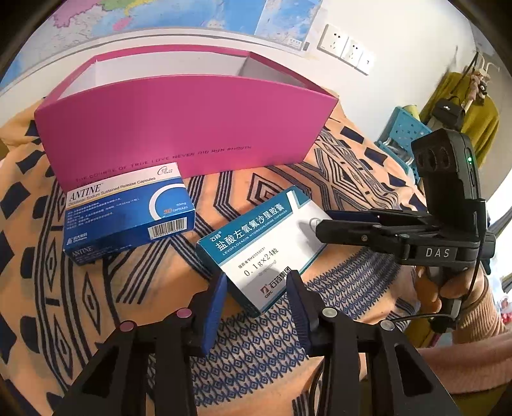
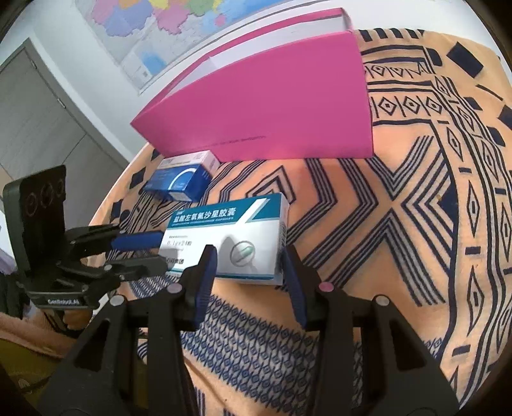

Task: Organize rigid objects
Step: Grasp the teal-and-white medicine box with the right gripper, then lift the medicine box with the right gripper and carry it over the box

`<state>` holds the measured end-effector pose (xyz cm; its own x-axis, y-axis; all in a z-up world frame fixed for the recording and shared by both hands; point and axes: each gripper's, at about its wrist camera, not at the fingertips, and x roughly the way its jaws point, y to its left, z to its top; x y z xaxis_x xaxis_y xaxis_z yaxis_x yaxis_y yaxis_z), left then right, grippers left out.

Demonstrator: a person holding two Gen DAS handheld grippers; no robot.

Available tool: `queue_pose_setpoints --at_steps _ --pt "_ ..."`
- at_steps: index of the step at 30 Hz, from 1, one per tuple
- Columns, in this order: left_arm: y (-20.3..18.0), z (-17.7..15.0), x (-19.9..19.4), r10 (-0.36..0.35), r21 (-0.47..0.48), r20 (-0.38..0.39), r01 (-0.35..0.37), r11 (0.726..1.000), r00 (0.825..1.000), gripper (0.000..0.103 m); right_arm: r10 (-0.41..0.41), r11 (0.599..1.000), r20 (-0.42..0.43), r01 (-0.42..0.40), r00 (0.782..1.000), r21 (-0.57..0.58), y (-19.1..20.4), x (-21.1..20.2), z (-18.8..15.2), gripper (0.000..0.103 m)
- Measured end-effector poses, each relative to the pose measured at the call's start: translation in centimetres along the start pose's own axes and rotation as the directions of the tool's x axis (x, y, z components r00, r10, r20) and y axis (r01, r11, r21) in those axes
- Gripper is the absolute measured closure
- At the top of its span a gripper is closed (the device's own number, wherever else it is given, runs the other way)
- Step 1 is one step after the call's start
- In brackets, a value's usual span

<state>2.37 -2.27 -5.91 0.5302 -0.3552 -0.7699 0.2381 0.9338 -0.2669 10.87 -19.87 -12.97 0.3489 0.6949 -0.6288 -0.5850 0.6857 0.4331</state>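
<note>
A white-and-teal medicine box [image 1: 265, 243] [image 2: 230, 236] lies flat on the patterned cloth. A blue ANTINE box [image 1: 128, 211] [image 2: 182, 177] lies behind it, against the front wall of an open pink box [image 1: 185, 128] [image 2: 272, 108]. My left gripper [image 1: 256, 288] is open, its fingers on either side of the white box's near end. My right gripper [image 2: 248, 259] is open, its fingers straddling the white box's other end. Each gripper shows from the side in the other's view: the right gripper [image 1: 326, 224] and the left gripper [image 2: 160, 252].
An orange cloth with dark geometric pattern [image 2: 416, 192] covers the table. A map [image 1: 192, 16] and wall sockets [image 1: 348, 48] are on the wall behind. A teal crate [image 1: 403, 134] and hanging clothes stand off to the right. A grey door [image 2: 41, 121] is at left.
</note>
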Motion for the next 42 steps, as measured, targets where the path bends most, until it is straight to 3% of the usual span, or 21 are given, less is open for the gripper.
queue_pose_setpoints --at_steps 42 --pt "-2.0 4.5 -2.6 -0.004 0.065 0.123 -0.004 0.998 0.992 0.064 -0.044 0.997 0.136 0.051 0.99 -0.051 1.4 -4.3 2.3 0.058"
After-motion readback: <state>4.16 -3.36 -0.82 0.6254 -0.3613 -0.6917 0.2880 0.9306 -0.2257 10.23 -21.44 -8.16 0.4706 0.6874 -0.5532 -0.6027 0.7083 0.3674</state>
